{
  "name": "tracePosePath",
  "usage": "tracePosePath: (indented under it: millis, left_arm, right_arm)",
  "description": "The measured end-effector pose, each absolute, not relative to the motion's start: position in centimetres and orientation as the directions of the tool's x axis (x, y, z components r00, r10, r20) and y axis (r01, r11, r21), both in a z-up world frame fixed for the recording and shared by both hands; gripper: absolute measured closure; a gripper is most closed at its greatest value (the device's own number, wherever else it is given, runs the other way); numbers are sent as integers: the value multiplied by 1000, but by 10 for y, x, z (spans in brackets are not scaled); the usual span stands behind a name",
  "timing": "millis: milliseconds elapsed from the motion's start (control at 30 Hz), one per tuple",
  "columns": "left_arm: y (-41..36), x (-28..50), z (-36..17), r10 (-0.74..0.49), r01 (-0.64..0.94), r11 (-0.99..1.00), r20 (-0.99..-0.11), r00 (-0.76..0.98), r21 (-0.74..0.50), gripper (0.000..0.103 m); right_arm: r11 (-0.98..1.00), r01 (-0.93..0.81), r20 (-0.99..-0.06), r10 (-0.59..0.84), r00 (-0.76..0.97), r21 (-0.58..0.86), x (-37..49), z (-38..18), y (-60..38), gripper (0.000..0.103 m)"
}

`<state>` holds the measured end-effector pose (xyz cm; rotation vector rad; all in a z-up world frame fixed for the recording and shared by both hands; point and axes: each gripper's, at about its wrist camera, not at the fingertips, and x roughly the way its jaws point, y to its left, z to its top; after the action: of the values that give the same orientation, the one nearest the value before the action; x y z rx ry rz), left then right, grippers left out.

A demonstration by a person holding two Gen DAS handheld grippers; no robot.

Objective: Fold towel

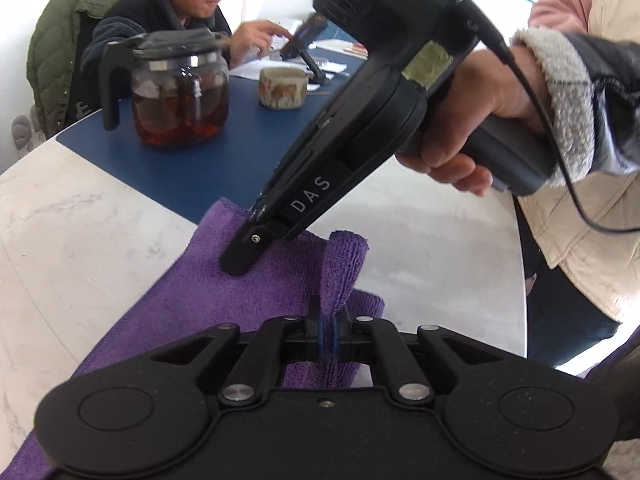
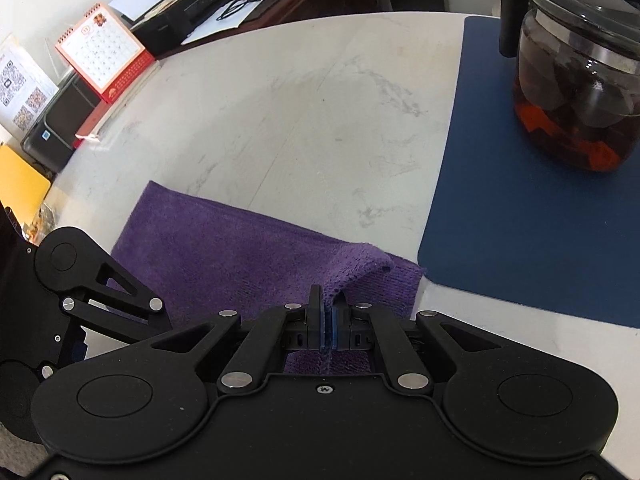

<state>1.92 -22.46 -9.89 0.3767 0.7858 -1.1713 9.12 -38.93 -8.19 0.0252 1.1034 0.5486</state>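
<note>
Left wrist view: at bottom centre the left gripper [image 1: 329, 334] pinches an edge of the purple terry towel [image 1: 208, 292] lying on the white marble table [image 1: 80, 216]; beyond, at frame centre, the right gripper [image 2: 329, 330], likewise pinching towel, should probably lift level with it, clear of the glass teapot [image 1: 180, 92].

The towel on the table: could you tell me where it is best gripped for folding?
At the hem corners, from above, where the thin towel edge lifts off the flat table. The left gripper and right gripper each pinch a raised edge.
</note>
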Motion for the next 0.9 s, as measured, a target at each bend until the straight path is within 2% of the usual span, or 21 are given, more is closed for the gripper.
tracePosePath:
  millis: [267,367,467,600,667,767,900]
  left_arm:
    - [-233,17,-112,-643,929,356,-748,166,-100,98]
    - [-234,15,-113,-641,932,352,-748,169,-91,98]
    - [-233,14,-112,-641,933,350,-748,175,-82,98]
    - [-234,14,-111,-639,935,349,-747,185,-68,98]
    - [-234,12,-110,-638,936,348,-747,189,-60,98]
    - [-234,8,-109,-634,938,343,-747,198,-42,97]
    - [-221,0,-101,-631,941,338,-749,203,-30,91]
  right_arm:
    - [878,-439,-857,368,360,192,79,-90,-385,98]
    - [890,-433,-863,328,385,145,76,-89,-386,89]
    - [909,-401,-860,295,416,117,73,-84,-394,88]
    - [943,-321,-831,249,497,90,65,-64,-407,87]
    - [946,-298,-802,276,530,129,53,-49,-408,87]
    - [925,-324,-804,342,487,198,41,-50,-399,87]
    - [920,-357,-873,302,383,162,34,-76,-379,87]
